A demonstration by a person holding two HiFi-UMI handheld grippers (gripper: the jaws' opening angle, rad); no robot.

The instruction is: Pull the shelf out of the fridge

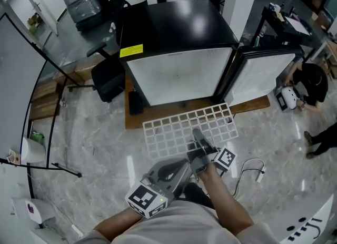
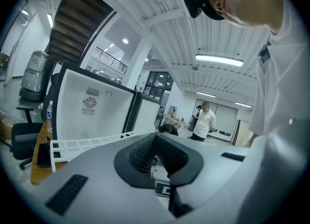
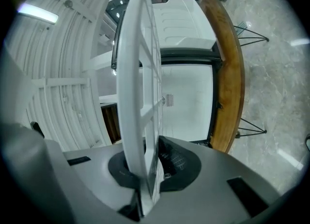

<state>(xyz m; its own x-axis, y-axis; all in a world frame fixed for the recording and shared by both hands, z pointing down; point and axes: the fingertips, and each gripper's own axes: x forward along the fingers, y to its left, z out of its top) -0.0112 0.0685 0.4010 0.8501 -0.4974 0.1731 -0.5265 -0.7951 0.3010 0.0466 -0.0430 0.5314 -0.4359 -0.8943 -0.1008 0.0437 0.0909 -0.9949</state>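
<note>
right gripper (image 3: pixel 147 172) fingers pinch the white shelf (image 1: pixel 184 127) edge before the fridge (image 1: pixel 179 74); left gripper (image 2: pixel 156 145) fingers pressed together, empty.

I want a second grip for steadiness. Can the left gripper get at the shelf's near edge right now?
Probably yes. The left gripper, jaws together and empty, sits just short of the shelf, nothing between them. The right gripper clamps only part of that edge.

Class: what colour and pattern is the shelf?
The shelf is white, an open grid; clearest in head view.
</note>
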